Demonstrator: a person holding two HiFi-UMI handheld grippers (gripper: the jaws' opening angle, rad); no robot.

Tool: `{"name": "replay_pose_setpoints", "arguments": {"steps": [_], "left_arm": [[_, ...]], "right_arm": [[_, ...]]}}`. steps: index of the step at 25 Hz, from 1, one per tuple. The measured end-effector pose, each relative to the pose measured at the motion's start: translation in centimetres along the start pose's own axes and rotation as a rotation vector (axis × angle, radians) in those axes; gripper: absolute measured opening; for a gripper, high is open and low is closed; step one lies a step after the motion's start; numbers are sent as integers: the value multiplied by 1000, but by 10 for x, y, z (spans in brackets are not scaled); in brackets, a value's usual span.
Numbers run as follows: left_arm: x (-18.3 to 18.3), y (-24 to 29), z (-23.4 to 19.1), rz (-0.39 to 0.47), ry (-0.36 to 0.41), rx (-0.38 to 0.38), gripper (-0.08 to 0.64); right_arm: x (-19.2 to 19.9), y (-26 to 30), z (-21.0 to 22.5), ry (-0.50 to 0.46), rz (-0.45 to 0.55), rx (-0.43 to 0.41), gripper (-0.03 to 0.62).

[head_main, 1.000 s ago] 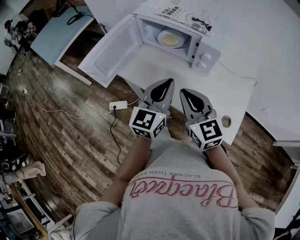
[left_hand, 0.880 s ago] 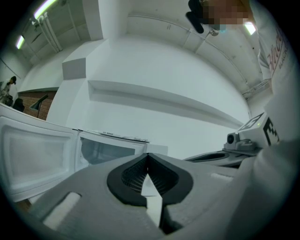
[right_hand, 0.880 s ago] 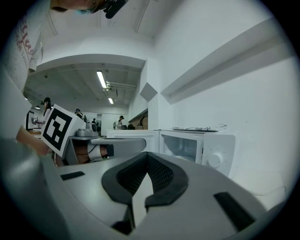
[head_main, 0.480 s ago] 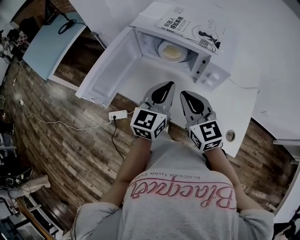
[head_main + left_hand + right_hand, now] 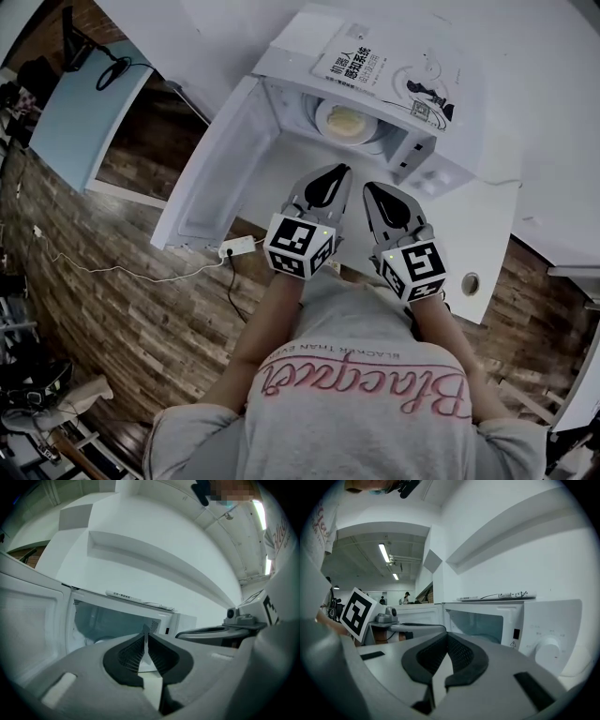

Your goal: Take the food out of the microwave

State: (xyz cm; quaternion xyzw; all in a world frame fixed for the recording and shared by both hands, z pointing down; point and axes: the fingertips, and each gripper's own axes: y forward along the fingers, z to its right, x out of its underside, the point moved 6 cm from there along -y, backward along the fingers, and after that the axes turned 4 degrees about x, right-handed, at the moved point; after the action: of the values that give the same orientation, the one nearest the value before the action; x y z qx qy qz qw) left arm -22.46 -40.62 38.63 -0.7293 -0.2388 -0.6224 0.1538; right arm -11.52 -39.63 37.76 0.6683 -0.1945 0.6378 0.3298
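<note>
The white microwave [image 5: 412,141] stands on the table with its door [image 5: 217,173] swung wide to the left. Inside it, a plate of pale yellow food [image 5: 345,122] rests on the turntable. My left gripper [image 5: 337,171] is shut and empty, its tips just short of the cavity's front edge. Beside it my right gripper [image 5: 369,187] is also shut and empty, in front of the control panel side. In the left gripper view the left gripper [image 5: 146,632] points level into the open cavity [image 5: 108,620]. The right gripper [image 5: 446,634] faces the microwave [image 5: 483,620] from slightly further back.
A book [image 5: 375,66] lies on top of the microwave. Its control knobs [image 5: 433,178] are on the right. The white table [image 5: 469,225] has a round hole [image 5: 471,283] near its front edge. A power strip [image 5: 236,247] lies on the wooden floor below the door.
Both grippers, still shut, have moved forward toward the open microwave, which now sits nearer and larger in the head view.
</note>
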Motion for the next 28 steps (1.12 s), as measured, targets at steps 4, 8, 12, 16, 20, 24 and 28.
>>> {"name": "replay_pose_setpoints", "arguments": {"steps": [4, 8, 12, 16, 20, 24, 28], "left_arm": [[4, 12, -21, -27, -42, -4, 93], [11, 24, -40, -30, -94, -25, 178], [29, 35, -61, -74, -215, -65, 183], [50, 43, -84, -79, -417, -125, 229], [71, 53, -102, -99, -590, -188, 255], [84, 68, -115, -97, -799, -221, 255], [96, 84, -126, -105, -970, -266, 255]], "right_arm": [[0, 16, 3, 9, -10, 14, 9], [3, 29, 9, 23, -20, 29, 9], [10, 36, 13, 42, -37, 44, 9], [18, 43, 16, 47, -56, 47, 9], [26, 48, 18, 50, -75, 44, 9], [32, 54, 24, 58, -92, 40, 9], [38, 59, 32, 72, -107, 47, 9]]}}
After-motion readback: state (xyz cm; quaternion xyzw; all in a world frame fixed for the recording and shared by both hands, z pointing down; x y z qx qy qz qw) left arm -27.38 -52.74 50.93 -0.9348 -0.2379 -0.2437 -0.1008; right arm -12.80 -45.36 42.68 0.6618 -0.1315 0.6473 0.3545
